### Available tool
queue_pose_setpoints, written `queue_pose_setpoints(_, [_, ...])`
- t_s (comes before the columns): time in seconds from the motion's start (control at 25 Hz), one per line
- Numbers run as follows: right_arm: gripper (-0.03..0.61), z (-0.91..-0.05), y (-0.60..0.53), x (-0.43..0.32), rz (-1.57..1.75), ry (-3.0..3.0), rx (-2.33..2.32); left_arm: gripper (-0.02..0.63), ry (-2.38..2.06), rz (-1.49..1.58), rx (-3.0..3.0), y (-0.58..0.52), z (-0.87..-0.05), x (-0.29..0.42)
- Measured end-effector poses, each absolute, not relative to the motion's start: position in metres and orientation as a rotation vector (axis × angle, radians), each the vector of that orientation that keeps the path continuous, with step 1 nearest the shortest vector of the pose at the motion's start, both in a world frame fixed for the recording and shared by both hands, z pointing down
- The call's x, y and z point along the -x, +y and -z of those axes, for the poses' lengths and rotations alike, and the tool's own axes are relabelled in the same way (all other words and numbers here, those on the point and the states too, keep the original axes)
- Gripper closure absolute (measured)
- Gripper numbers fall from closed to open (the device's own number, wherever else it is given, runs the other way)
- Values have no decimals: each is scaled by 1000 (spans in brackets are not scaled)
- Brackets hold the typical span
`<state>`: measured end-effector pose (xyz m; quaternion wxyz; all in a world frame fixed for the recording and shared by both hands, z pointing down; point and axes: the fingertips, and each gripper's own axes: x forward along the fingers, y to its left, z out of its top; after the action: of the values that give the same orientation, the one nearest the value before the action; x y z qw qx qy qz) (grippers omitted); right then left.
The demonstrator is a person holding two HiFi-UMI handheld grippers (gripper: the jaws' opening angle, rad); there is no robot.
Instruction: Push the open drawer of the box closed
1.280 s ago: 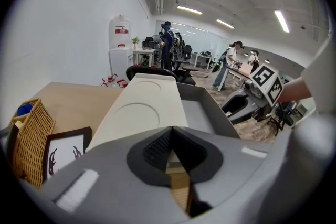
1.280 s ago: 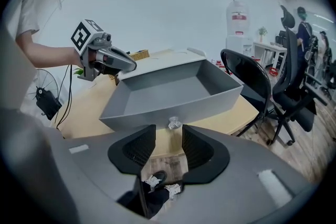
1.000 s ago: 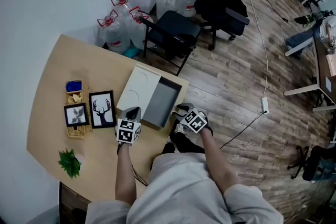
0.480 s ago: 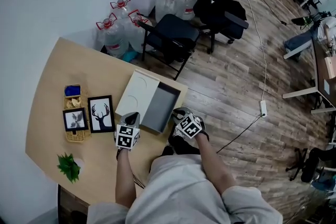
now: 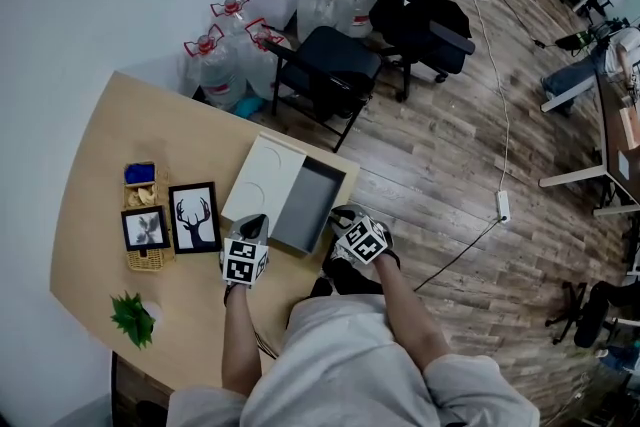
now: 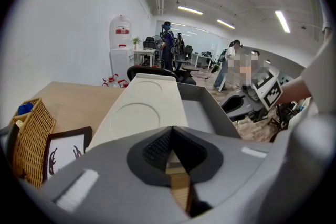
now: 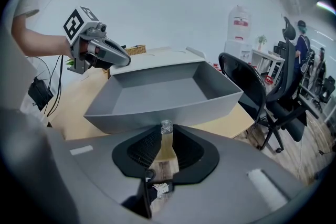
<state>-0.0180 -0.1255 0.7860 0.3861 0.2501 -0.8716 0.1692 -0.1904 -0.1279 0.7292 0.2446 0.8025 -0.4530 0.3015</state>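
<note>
The grey drawer point(image 5: 312, 205) stands pulled well out of the right side of the white box point(image 5: 262, 177) on the wooden table point(image 5: 100, 145), so the push appears not yet begun and the whole closing is left. At the drawer wall farthest from the box, the right gripper point(image 7: 166, 132) has just been closing its jaws and pinches a small clear knob point(image 7: 166, 126). The left gripper point(image 6: 171, 131), jaws pressed together and empty, waits at the box's near end.

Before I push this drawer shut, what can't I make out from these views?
- Head view: the right gripper, whose fingers just closed around the knob, hides it.
- Left gripper view: the body of the left gripper hides whether it touches the box.
- Head view: basket contents too small.
</note>
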Motion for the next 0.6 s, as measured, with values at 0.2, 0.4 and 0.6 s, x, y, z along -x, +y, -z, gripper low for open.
queue_pose_setpoints(0.2, [509, -781, -130, 22, -408, -2230, -627, 561, -1254, -814, -2184, -129, -729, 192])
queue_pose_setpoints(0.4, [509, -781, -131, 25, -400, -2236, -626, 561, -1254, -812, -2183, -128, -732, 193])
queue_pose_setpoints(0.6, [509, -780, -134, 30, -396, -2241, -620, 561, -1253, -812, -2181, -129, -732, 194])
